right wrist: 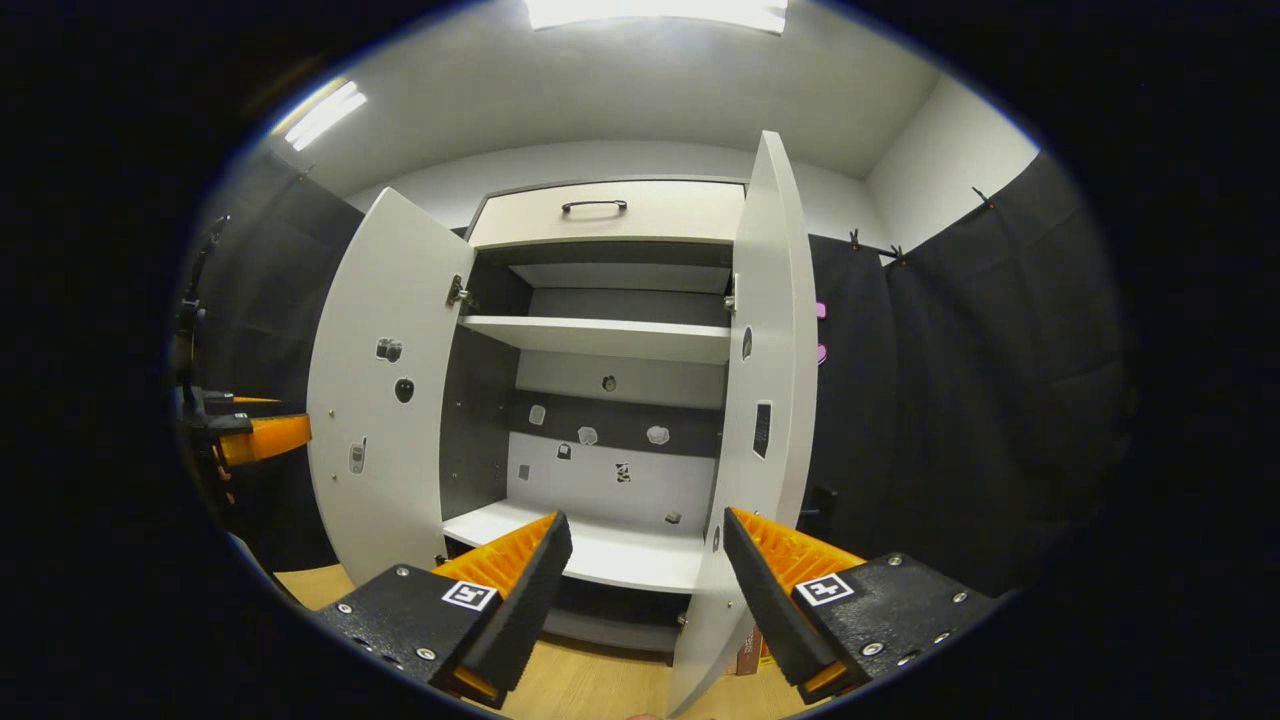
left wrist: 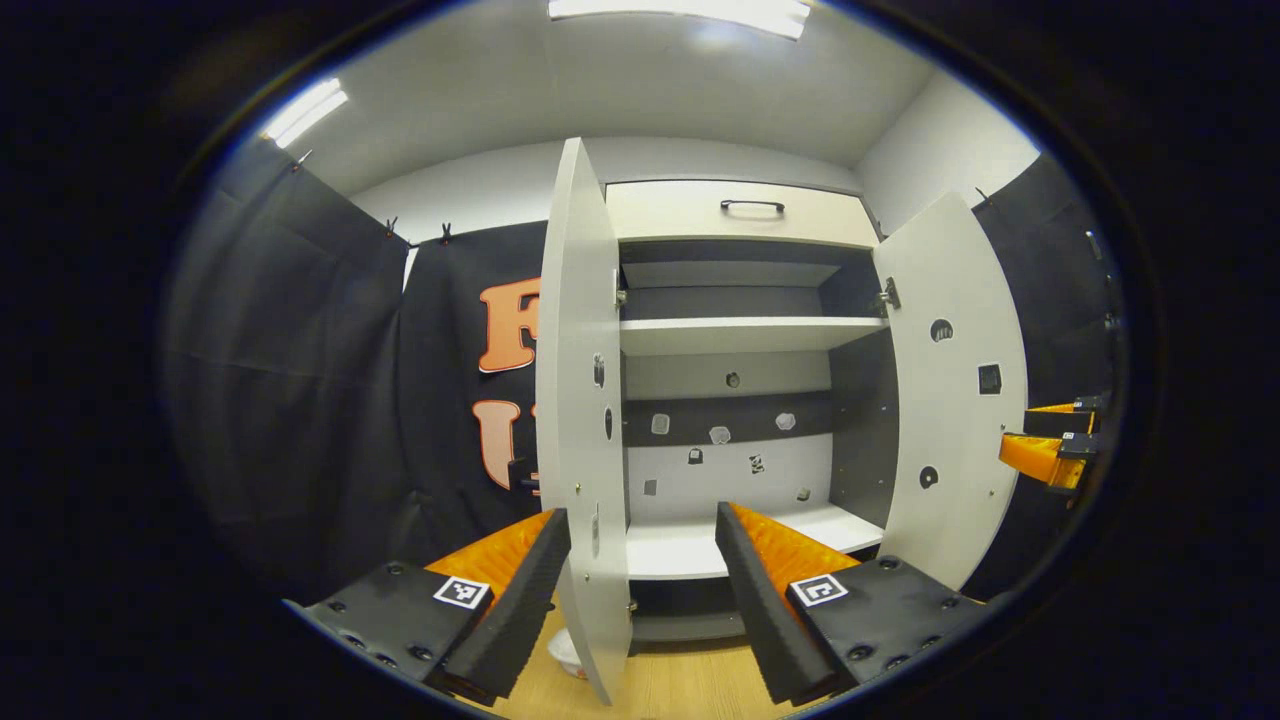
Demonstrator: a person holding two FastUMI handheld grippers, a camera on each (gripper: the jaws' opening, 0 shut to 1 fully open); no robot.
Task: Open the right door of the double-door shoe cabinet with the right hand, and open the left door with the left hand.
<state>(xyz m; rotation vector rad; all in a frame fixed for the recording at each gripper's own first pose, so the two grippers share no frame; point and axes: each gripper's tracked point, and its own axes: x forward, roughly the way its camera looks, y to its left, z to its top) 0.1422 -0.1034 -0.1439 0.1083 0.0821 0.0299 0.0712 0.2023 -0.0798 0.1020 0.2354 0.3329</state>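
Left gripper, at 6 o'clock in the left gripper view: fingers spread wide, gripping nothing. The left door passes edge-on between the fingers, close to the 7 o'clock finger; contact cannot be judged. The door stands swung fully out from the shoe cabinet.

Right gripper, at 6 o'clock in the right gripper view: fingers likewise wide apart, nothing clamped. The right door runs edge-on between them, nearest the 5 o'clock finger; whether they touch cannot be told.

Both doors open; the cabinet interior shows a light shelf in the upper half and a light bottom board. A drawer with a dark handle sits at 12 o'clock above the opening.

In the left gripper view, the right gripper shows at 3 o'clock, beyond the right door. In the right gripper view, the left gripper shows at 9 o'clock, beyond the left door.

Wooden floor at 6 o'clock, below the cabinet.
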